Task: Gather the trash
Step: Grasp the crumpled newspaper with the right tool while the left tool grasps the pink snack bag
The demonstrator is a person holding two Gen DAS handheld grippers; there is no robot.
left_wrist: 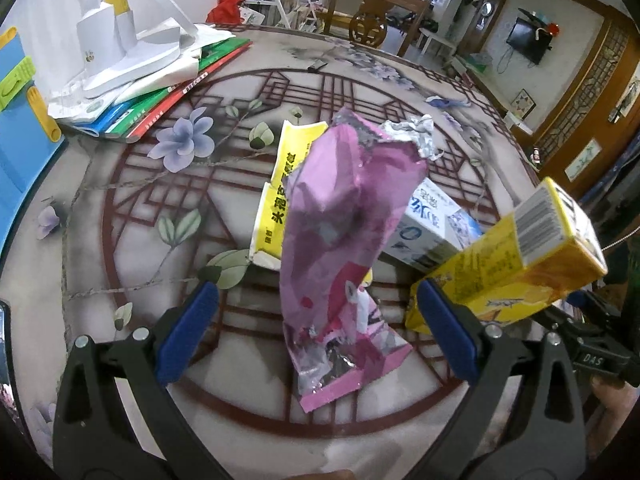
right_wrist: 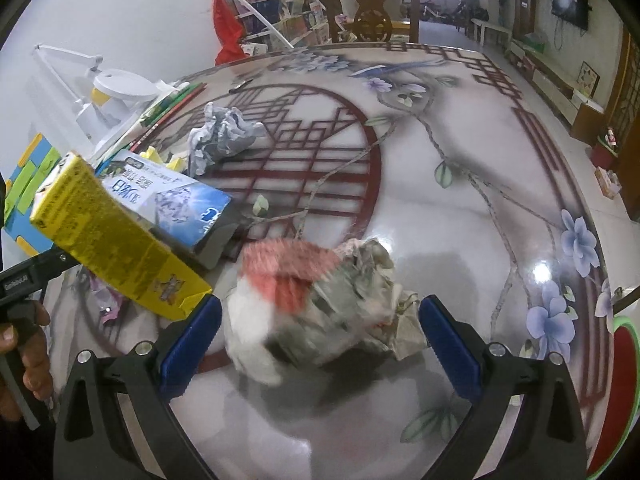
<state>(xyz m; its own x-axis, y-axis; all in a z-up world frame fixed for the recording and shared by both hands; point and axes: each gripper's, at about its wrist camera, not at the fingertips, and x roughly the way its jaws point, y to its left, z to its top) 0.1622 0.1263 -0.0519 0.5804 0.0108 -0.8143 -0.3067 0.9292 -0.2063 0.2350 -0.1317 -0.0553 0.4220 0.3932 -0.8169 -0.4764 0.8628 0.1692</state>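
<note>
A crumpled pink wrapper (left_wrist: 336, 240) stands upright between the wide-apart fingers of my left gripper (left_wrist: 316, 292), which is open. In the right wrist view a blurred red, white and grey crumpled wrapper (right_wrist: 312, 304) sits between the fingers of my open right gripper (right_wrist: 320, 304). A yellow carton (left_wrist: 520, 264) hangs tilted between the two grippers, its lower end by my left gripper's right finger; I cannot tell what holds up this yellow carton (right_wrist: 116, 248). Behind lie a blue-white box (left_wrist: 432, 232), a flattened yellow-white box (left_wrist: 280, 184) and crumpled foil (left_wrist: 412, 132).
The round patterned table (left_wrist: 100, 240) carries a stack of books (left_wrist: 160, 96), a white lamp (left_wrist: 120, 40) and a blue toy block (left_wrist: 16, 120) at its left. A crumpled grey paper (right_wrist: 224, 136) lies mid-table. A red round thing with a green rim (right_wrist: 616, 360) is at the right edge.
</note>
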